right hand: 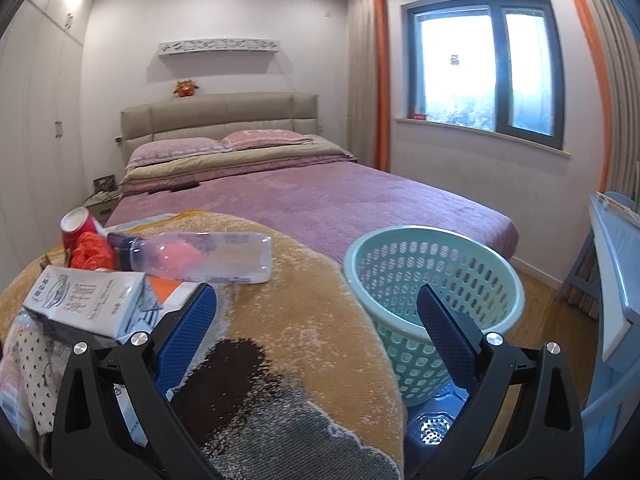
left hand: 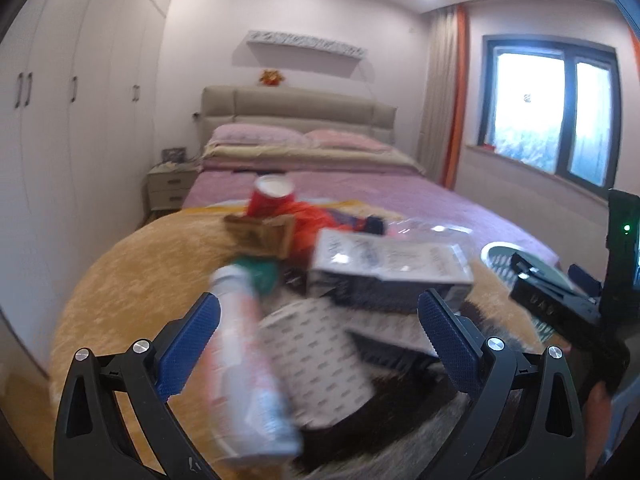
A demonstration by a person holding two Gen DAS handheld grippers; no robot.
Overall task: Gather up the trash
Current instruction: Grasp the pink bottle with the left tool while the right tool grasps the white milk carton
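Note:
Trash lies in a pile on a yellow blanket [right hand: 304, 312]: a white bottle [left hand: 248, 368] with a pink label, a dotted paper cup [left hand: 320, 360], a milk carton [left hand: 384, 268] [right hand: 88, 300], a red cup [left hand: 270, 196] [right hand: 76, 228], an orange bag [right hand: 90, 254] and a clear plastic bottle [right hand: 204, 258]. My left gripper [left hand: 320, 344] is open, with the white bottle and the dotted cup between its fingers. My right gripper [right hand: 316, 340] is open and empty over the blanket. A green mesh basket [right hand: 436, 292] stands to its right.
A bed with a purple cover [right hand: 340, 204] lies behind the blanket. White wardrobes [left hand: 60, 120] line the left wall. A nightstand [left hand: 170, 186] stands by the headboard. A window [right hand: 480, 68] is on the right wall. A blue table [right hand: 616, 280] stands at the far right.

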